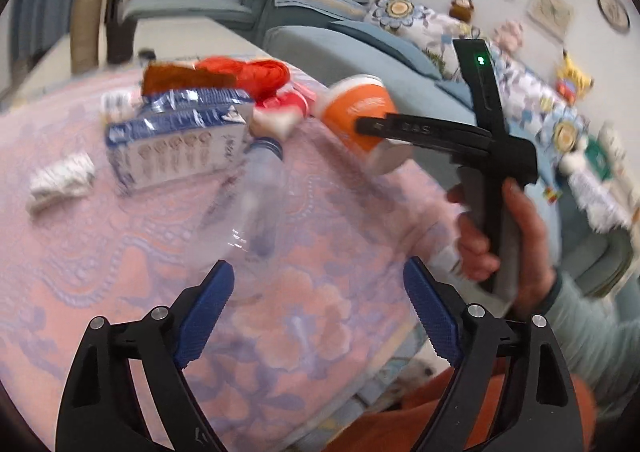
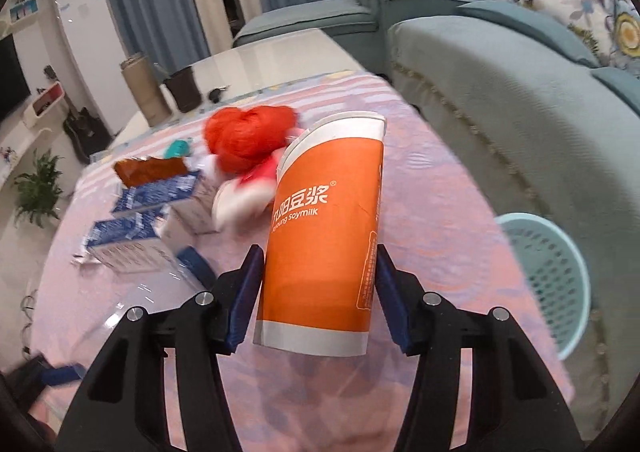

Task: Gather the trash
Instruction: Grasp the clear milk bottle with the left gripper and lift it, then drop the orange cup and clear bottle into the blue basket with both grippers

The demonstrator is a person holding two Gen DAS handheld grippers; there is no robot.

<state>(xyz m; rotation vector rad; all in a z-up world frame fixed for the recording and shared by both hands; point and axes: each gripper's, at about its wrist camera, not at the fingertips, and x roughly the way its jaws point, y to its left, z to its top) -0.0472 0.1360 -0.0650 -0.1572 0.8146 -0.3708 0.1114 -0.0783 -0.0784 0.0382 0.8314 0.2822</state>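
Note:
My right gripper (image 2: 320,284) is shut on an orange and white paper soymilk cup (image 2: 324,228) and holds it above the pink tablecloth (image 2: 432,188). The left wrist view shows that cup (image 1: 356,112) in the right gripper (image 1: 368,126) past the table's right side. My left gripper (image 1: 320,304) is open and empty, just short of a clear plastic bottle with a blue cap (image 1: 260,208) lying on the cloth. Two blue and white cartons (image 1: 180,140) and a crumpled white paper (image 1: 60,180) lie beyond it.
A light blue mesh basket (image 2: 548,268) stands on the floor right of the table, by a teal sofa (image 2: 500,64). A red doll (image 2: 248,140), a brown wrapper (image 2: 148,168) and two tall cylinders (image 2: 168,92) are on the far table.

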